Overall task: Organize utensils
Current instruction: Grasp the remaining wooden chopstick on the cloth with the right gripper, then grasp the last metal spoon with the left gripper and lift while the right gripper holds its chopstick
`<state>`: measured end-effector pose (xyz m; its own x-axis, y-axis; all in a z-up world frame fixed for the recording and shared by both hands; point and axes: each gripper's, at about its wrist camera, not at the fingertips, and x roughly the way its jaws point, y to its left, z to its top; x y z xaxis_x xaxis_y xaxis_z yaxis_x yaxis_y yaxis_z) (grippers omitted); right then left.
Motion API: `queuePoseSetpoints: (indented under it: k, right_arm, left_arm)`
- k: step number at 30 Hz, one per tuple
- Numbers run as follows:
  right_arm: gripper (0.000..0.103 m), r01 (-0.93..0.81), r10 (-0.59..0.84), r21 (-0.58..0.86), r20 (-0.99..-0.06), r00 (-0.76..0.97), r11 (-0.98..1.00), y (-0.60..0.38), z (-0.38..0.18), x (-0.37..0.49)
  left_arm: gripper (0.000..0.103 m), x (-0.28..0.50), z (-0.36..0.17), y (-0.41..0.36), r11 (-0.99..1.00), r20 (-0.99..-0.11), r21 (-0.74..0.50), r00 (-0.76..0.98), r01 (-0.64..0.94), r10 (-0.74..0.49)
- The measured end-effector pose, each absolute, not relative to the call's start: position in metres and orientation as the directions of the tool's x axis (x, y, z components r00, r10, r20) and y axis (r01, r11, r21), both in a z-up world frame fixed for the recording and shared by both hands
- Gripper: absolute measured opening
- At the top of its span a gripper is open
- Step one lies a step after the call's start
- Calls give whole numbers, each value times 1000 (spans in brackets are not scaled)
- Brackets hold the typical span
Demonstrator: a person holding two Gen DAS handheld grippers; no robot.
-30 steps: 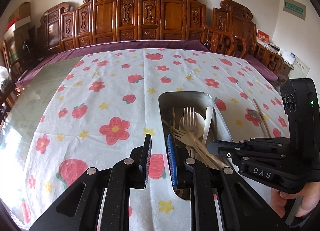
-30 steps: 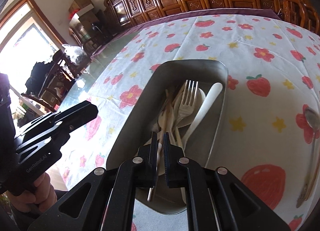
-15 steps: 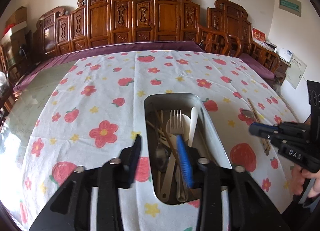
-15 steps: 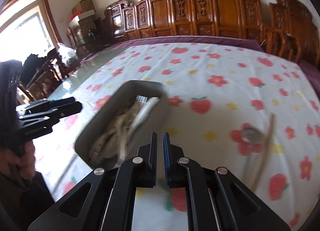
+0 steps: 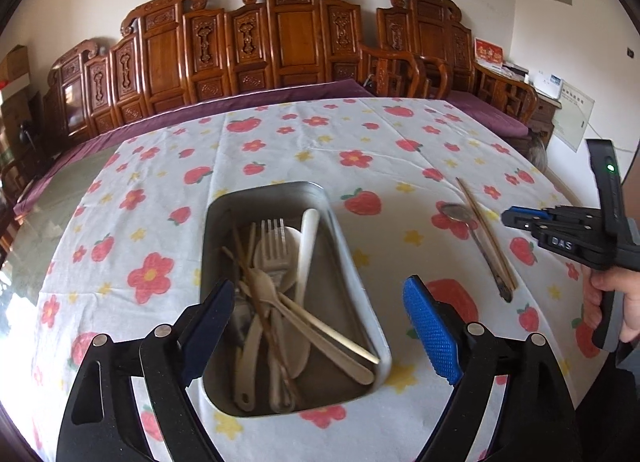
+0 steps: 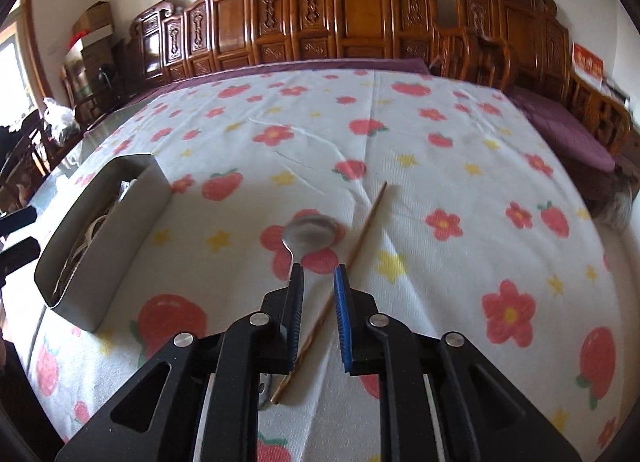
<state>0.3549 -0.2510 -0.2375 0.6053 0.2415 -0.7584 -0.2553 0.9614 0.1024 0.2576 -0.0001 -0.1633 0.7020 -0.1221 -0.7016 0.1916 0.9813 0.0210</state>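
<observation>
A metal tray (image 5: 344,246) holds several forks, spoons and chopsticks, among them a beige fork (image 5: 274,246) and a white spoon (image 5: 306,246). My left gripper (image 5: 320,326) is wide open and empty over the tray's near end. A metal spoon (image 6: 310,232) and a wooden chopstick (image 6: 352,258) lie on the cloth to the tray's right (image 6: 120,230). My right gripper (image 6: 319,294) is partly open and empty, its jaws standing either side of the chopstick. It shows at the right in the left wrist view (image 5: 516,218), beside the spoon (image 5: 460,214) and chopstick (image 5: 486,230).
The table wears a white cloth (image 6: 440,142) with red flowers and strawberries. Carved wooden chairs (image 6: 360,14) line the far side. A purple cushion (image 6: 560,122) lies at the right edge.
My right gripper let go of a chopstick in the tray, swung right to the spoon and chopstick on the cloth, and opened slightly. My left gripper opened wide over the tray.
</observation>
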Motion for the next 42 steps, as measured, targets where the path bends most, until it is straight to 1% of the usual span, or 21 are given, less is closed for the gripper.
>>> queuePoseSetpoints:
  k: [10, 11, 13, 15, 17, 26, 29, 31, 35, 36, 42]
  right_arm:
    - [17, -225, 183, 69, -821, 541, 972, -244, -267, 365]
    - [13, -222, 176, 63, -824, 538, 973, -246, -267, 365]
    - [13, -194, 148, 50, -833, 533, 980, -250, -267, 365]
    - [7, -181, 141, 52, -841, 522, 982, -257, -267, 364]
    - [6, -165, 131, 51, -846, 516, 985, -264, -267, 363]
    - [6, -126, 138, 82, -828, 544, 989, -300, -259, 357]
    - [6, -124, 128, 70, -823, 553, 990, -311, -259, 358]
    - [6, -120, 129, 74, -819, 559, 990, -317, -258, 359]
    - [6, -118, 168, 122, -790, 589, 986, -328, -245, 363]
    - [6, -118, 174, 129, -786, 594, 985, -329, -243, 363]
    - [6, -117, 223, 191, -777, 589, 975, -337, -242, 372]
  left_arm:
    - [83, 247, -168, -31, 973, -707, 1, 688, 232, -164]
    - [83, 247, -170, -33, 972, -708, 4, 687, 236, -164]
    - [83, 245, -174, -38, 969, -714, 15, 681, 245, -161]
    - [83, 245, -178, -42, 967, -724, 22, 671, 253, -159]
    - [83, 243, -181, -46, 966, -731, 22, 663, 258, -160]
    - [82, 240, -186, -73, 947, -742, 67, 650, 314, -163]
    - [82, 243, -187, -82, 944, -749, 67, 642, 322, -165]
    - [71, 248, -191, -90, 942, -759, 56, 627, 331, -175]
    - [59, 261, -198, -106, 940, -779, 27, 597, 339, -193]
    - [55, 265, -200, -112, 938, -783, 22, 589, 345, -198]
    - [45, 290, -208, -144, 926, -801, 25, 562, 377, -207]
